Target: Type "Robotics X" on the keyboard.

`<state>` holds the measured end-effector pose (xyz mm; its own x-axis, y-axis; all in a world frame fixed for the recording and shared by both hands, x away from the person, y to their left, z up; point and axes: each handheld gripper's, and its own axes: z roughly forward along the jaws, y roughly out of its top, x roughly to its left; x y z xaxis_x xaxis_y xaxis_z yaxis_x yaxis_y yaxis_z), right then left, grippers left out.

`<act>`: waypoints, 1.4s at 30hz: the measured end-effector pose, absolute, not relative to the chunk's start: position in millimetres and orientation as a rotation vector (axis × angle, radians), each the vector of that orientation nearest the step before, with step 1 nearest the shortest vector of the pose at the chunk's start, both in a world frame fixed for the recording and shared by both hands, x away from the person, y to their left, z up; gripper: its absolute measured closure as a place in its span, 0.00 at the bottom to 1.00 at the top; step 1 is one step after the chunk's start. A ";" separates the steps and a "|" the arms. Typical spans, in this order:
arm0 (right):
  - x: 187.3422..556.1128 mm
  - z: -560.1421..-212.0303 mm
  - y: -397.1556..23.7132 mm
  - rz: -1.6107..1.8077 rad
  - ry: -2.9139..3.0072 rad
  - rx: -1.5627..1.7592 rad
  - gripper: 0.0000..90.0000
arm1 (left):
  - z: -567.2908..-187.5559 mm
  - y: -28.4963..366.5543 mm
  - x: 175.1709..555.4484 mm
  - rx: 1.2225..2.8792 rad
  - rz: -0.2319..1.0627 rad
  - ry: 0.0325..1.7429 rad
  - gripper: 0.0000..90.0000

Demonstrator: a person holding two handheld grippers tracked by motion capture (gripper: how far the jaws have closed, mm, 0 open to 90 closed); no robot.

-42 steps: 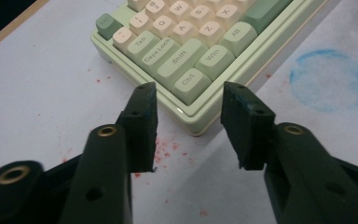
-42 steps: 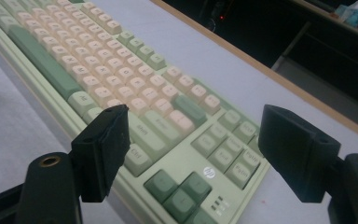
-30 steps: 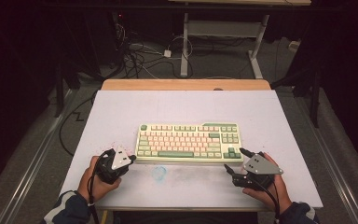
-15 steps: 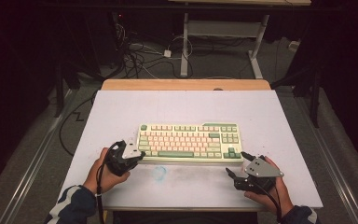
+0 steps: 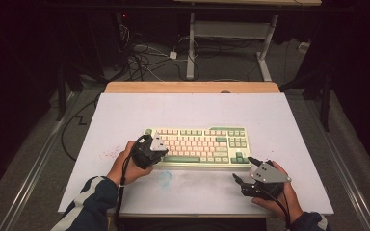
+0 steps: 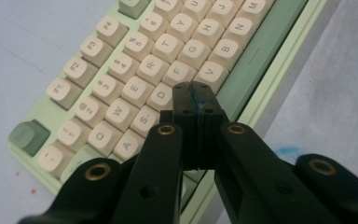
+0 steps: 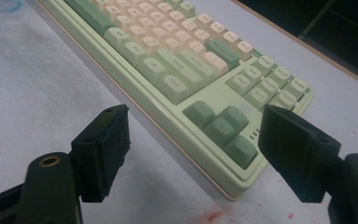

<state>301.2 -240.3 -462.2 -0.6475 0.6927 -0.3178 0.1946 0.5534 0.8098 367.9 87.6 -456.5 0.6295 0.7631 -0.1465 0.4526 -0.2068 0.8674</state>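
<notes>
Centred on the near half of the white desk [image 5: 125, 115]: a mint-green keyboard [image 5: 197, 144] with cream and green keycaps, long side running left to right, lying flat. Judged rigid and fairly weighty for its size, a hard plastic case unlikely to flex; keycaps probably loose enough to pop off if pinched, smooth top likely slippery. Best taken by the case edges at the two short ends, or pressed key by key from above.

Over the near-left letter keys, left hand-held gripper [image 6: 196, 100], jaws pressed together with nothing between them, tip poised at or just above the keys around D and C; contact cannot be told. Blue smear on the closed tip.

Just off the near-right corner of the keyboard, right hand-held gripper [image 7: 196, 154], jaws spread wide and empty, aimed at the green arrow keys [image 7: 223, 128], apart from the case.

On the desk surface, a faint blue smudge [image 5: 165, 178] near the keyboard's front edge and scattered red flecks [image 5: 107, 155] to the left; neither an obstacle. Bare wooden strip [image 5: 192, 87] along the far edge. Beyond, on the dark floor, tangled cables [image 5: 144, 62] and a white frame leg [image 5: 191, 48], well clear of the work.
</notes>
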 end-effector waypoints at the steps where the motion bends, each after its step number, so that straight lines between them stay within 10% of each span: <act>1: 301.2 -462.4 -240.1 1.016 2.157 0.709 0.28 | -457.2 85.3 369.1 1.850 0.380 0.973 0.97; 42: 301.5 -462.0 -239.6 0.995 2.177 0.687 0.28 | -458.9 87.7 364.7 1.839 0.451 0.920 0.94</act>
